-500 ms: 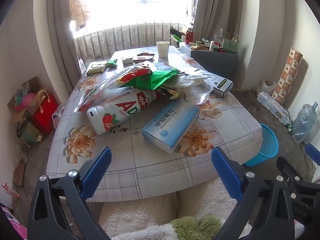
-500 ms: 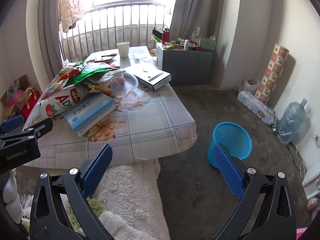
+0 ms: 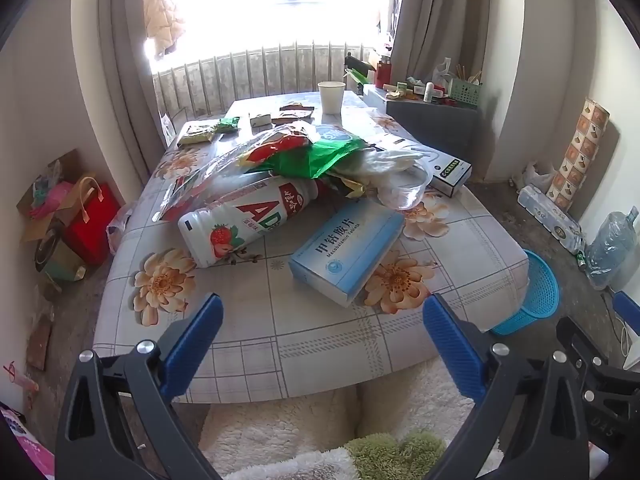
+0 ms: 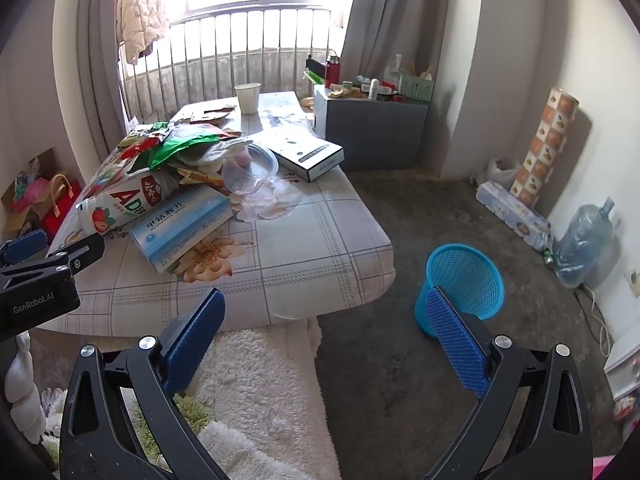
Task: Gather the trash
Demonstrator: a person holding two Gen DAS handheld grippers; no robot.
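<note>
A pile of trash lies on the low table: a white AD bottle on its side, a light blue medicine box, green and red snack bags, a clear plastic cup and a white flat box. The same bottle, blue box and clear cup show in the right wrist view. A blue mesh bin stands on the floor right of the table. My left gripper is open and empty above the table's near edge. My right gripper is open and empty, over the floor beside the table.
A paper cup and small wrappers sit at the table's far end. A grey cabinet stands behind the table. A water jug and wrapped rolls line the right wall. A white shaggy rug lies below. Red bags sit at left.
Both grippers have shifted only slightly; the views are almost the same. Nothing on the table has moved.
</note>
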